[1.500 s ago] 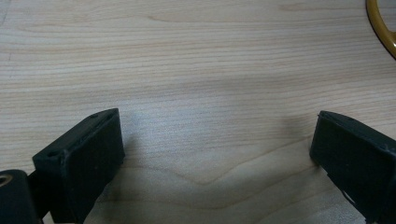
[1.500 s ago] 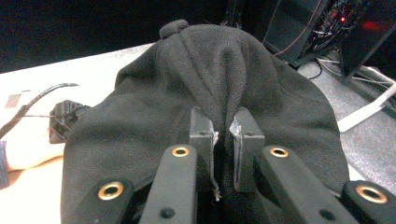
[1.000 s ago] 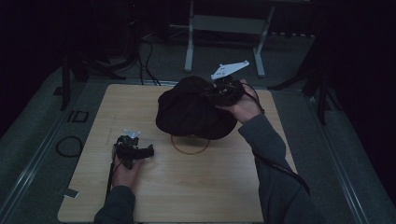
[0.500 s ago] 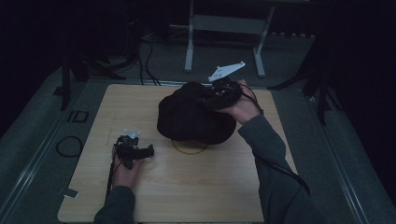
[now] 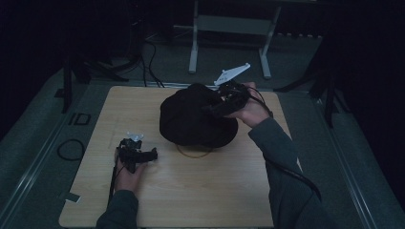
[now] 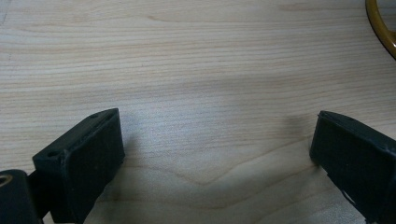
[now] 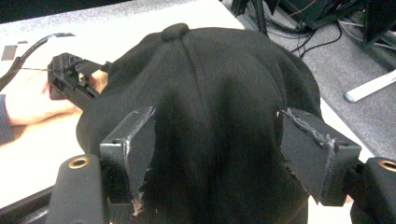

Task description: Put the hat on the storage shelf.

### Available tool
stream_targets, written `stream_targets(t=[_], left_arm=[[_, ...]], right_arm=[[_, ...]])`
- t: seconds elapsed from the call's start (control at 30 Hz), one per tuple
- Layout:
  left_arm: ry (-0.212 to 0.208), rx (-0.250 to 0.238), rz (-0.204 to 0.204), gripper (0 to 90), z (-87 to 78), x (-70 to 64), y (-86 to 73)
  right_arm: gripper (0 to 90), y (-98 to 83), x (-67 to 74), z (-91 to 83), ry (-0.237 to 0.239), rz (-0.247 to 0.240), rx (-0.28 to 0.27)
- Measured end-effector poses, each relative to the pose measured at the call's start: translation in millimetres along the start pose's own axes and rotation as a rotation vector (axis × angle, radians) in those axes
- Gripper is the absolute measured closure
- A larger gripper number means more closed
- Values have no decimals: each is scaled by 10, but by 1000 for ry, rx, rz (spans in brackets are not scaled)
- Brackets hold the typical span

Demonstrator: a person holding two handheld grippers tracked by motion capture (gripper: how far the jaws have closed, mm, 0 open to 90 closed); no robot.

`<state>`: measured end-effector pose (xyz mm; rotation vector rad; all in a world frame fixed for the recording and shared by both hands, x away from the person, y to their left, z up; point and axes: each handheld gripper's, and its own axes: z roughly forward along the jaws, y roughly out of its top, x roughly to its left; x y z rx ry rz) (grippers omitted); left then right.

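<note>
A black cap (image 5: 193, 121) sits crown up in the middle of the wooden table (image 5: 200, 195), over a yellow ring (image 5: 193, 152). My right gripper (image 5: 215, 107) is at the cap's right side. Its jaws have just been opening and now stand apart on either side of the cap's crown (image 7: 219, 88), the pads off the fabric. In the right gripper view this gripper (image 7: 215, 126) looks across the cap toward the other hand. My left gripper (image 5: 145, 155) rests on the table at the front left, open with bare wood between its fingers (image 6: 217, 135).
A curved edge of the yellow ring (image 6: 380, 28) shows at the top right of the left gripper view. Beyond the table stands a white-legged stand (image 5: 193, 47), with cables (image 5: 148, 52) on the grey floor. A cable loop (image 5: 71, 148) lies left of the table.
The right gripper's jaws have opened and let go of the cap. The cap has settled lower onto the table and covers more of the yellow ring. The left hand has not moved.
</note>
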<state>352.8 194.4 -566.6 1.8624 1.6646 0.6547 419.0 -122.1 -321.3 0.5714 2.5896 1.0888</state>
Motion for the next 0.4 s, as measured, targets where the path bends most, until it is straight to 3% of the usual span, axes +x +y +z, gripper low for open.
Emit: stream_targets(t=[0.4], left_arm=[[0,1,1,25,-1,1,0]], right_arm=[[246,-161,-42,-129,23,-15,53]])
